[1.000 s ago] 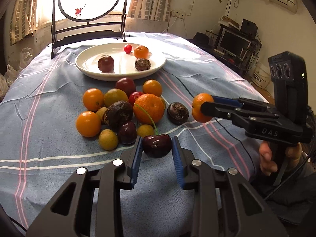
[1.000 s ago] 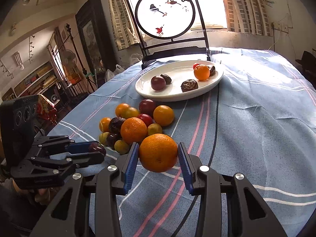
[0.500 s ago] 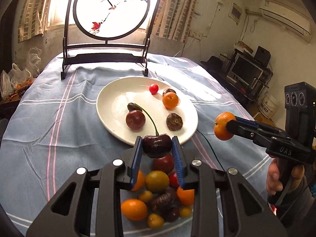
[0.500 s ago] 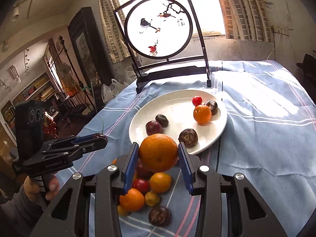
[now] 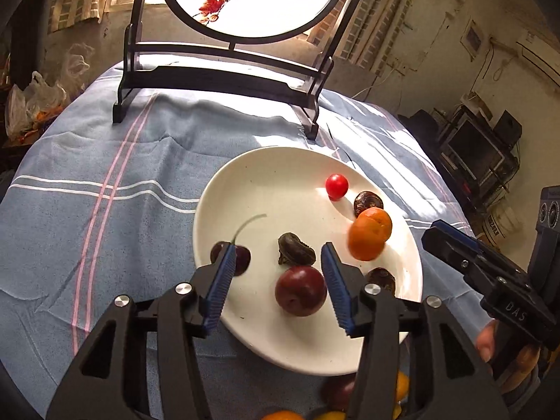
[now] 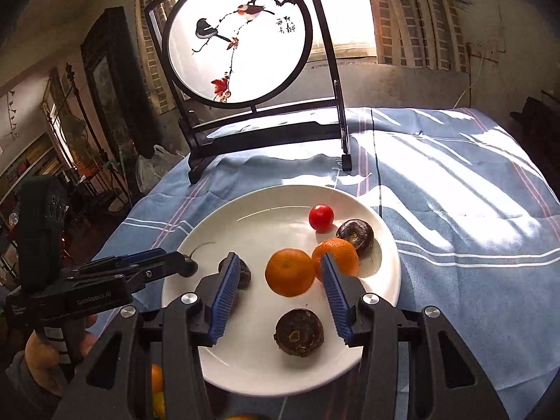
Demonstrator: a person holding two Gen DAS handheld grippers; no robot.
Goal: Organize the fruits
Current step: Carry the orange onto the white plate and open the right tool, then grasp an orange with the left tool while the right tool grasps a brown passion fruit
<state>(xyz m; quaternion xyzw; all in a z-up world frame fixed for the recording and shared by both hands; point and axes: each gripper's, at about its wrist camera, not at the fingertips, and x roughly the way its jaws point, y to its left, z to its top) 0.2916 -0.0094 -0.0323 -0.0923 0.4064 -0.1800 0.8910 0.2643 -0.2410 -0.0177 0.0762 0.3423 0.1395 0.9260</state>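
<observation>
A white plate point(image 5: 266, 171) point(image 6: 252, 360) sits on the blue striped cloth. My left gripper point(image 5: 276, 280) is open above the plate's near side. A dark cherry point(image 5: 241, 259) with a green stem lies free by its left finger. A dark plum point(image 5: 300, 290) lies between the fingers, untouched. My right gripper point(image 6: 280, 287) is open; an orange point(image 6: 289, 276) lies free between its fingers on the plate. A second orange point(image 6: 341, 253), a red cherry tomato point(image 6: 321, 217) and dark brown fruits point(image 6: 298, 330) also lie on the plate.
A black stand with a round painted screen point(image 6: 241, 38) stands behind the plate on the cloth point(image 5: 98, 189). Several loose fruits point(image 5: 336, 390) lie at the plate's near edge. The other gripper shows at the right point(image 5: 490, 280) of the left wrist view.
Both grippers moved forward over the plate and opened. The left let go of the cherry, the right let go of the orange; both fruits now lie on the plate.
</observation>
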